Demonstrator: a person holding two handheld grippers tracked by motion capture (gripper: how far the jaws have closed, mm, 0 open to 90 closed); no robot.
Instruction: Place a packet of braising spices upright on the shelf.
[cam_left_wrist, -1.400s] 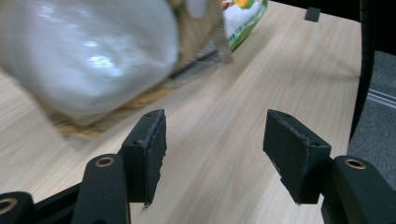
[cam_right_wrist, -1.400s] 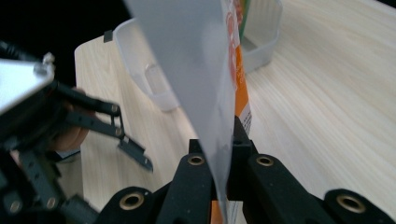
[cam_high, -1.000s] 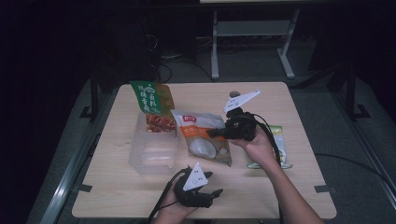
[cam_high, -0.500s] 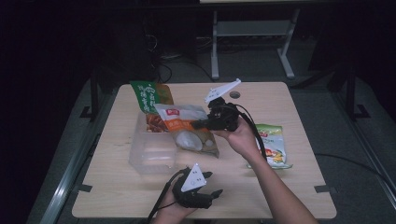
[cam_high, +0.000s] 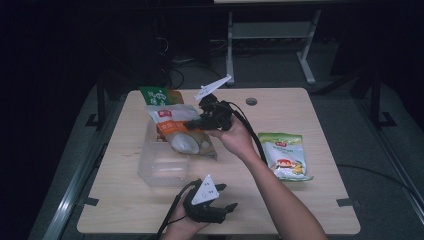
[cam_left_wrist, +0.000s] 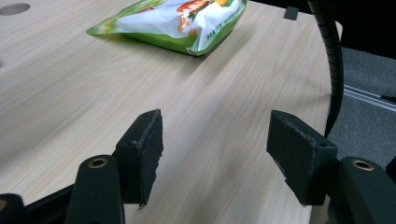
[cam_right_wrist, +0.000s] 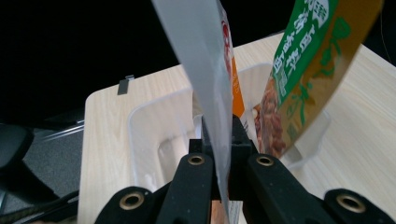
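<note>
The white-and-orange snack bag (cam_high: 182, 132) hangs in the air over the clear plastic bin (cam_high: 162, 167), pinched by one edge in the right tool (cam_high: 200, 121), in the high view. The bin sits on the worktop (cam_high: 300, 200) left of centre. A green-and-brown bag (cam_high: 160, 95) stands in or just behind its far end; from here I cannot tell which. A green-and-white bag (cam_high: 286, 155) lies flat on the worktop, well apart to the right. The left tool (cam_high: 212, 202) rests near the front edge, jaws spread and empty.

In the left gripper view, the two black pads (cam_left_wrist: 144, 149) stand wide apart with only bare worktop between them; the green-and-white bag (cam_left_wrist: 177, 18) lies farther off.

In the right gripper view, the jaws are clenched on a thin edge of the snack bag (cam_right_wrist: 205, 70), which rises straight up between them. Below it the bin (cam_right_wrist: 154, 135) appears to have mostly bare floor, with the green-and-brown bag (cam_right_wrist: 303, 70) leaning at its far side.

The hold is only on a narrow seam, so the bag's swinging weight could slip it loose before it is over the opening. Lowered carelessly, it could catch the rim or knock the leaning bag over.
</note>
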